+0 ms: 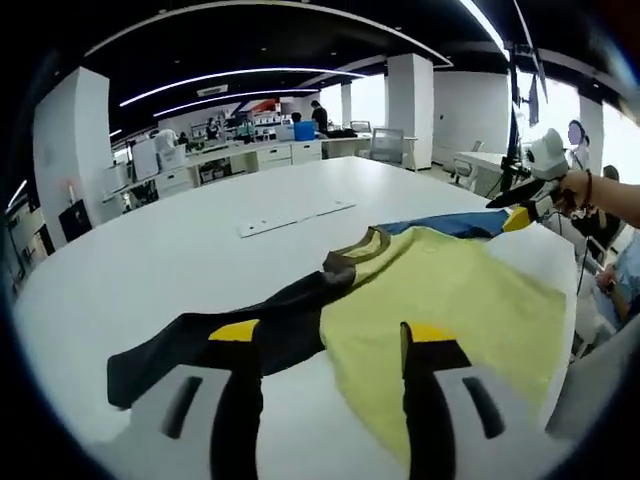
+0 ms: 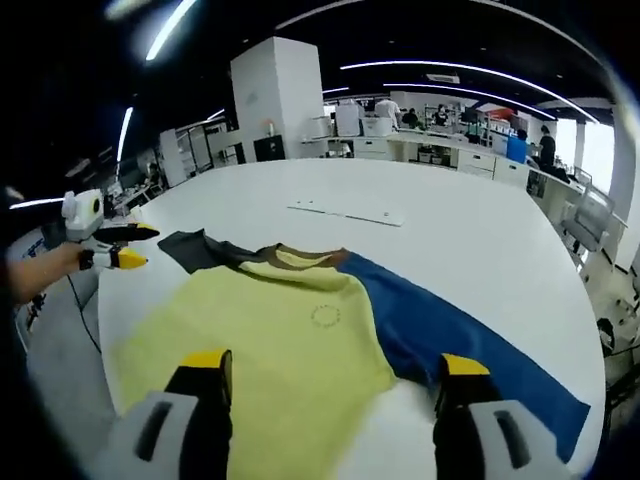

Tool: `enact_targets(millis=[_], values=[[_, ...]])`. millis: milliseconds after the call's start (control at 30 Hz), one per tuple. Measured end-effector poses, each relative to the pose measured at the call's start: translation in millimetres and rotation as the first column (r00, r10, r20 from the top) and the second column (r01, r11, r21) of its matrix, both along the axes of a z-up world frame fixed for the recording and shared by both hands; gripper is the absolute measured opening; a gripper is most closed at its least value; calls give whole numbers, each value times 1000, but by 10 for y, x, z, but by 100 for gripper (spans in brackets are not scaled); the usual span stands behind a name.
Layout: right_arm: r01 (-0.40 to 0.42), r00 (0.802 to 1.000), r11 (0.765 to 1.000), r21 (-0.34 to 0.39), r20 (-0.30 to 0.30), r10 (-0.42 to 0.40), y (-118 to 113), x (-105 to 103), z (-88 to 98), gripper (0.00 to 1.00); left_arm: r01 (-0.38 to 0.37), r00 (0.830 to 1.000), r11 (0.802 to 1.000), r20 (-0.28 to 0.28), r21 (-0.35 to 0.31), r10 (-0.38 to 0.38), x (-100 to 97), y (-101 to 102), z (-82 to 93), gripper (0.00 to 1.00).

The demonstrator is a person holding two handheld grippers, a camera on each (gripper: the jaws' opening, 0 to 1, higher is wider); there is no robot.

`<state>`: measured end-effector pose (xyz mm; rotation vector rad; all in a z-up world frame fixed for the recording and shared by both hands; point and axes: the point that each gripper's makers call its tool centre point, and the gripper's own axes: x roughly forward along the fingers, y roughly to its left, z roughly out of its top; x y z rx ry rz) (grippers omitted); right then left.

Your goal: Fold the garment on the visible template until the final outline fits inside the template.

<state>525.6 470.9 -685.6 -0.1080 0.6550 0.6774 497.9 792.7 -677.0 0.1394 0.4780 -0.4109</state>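
Wide, smooth white tabletop (image 1: 200, 250) with a rounded edge, matte and bare around the cloth. One shirt (image 2: 300, 330) spread flat on it near the front edge: soft knit fabric, pale yellow body with a faint dotted ring on the chest, a brown ribbed collar, two long sleeves of unlike colour. One black sleeve (image 1: 250, 335) stretched out to one side, one blue sleeve (image 2: 470, 360) stretched out to the other, both lying flat on the tabletop. Further back, two thin, flat white strips (image 1: 295, 218) laid end to end, well apart from the shirt.

Left gripper (image 1: 330, 345) with black jaws tipped in yellow, spread wide open, nothing between them, hovering over the black sleeve and the yellow body. Right gripper (image 2: 335, 372) likewise open and empty, its two yellow-tipped jaws standing apart above the yellow body and the blue sleeve. In each view, the other gripper held in a hand beyond the far edge of the shirt.
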Motion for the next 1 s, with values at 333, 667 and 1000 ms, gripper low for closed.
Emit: enact_targets(millis=[333, 667, 1000], values=[[-39, 999, 999, -18, 5, 39, -10, -186, 16, 95, 53, 999, 994, -5, 99, -53, 434, 29, -226, 38], [18, 1000, 999, -30, 8, -18, -128, -213, -67, 87, 120, 993, 974, -22, 194, -118, 729, 7, -537, 27], [55, 998, 997, -55, -5, -55, -211, -173, -175, 84, 191, 981, 930, -31, 314, -191, 915, -51, -779, 22]])
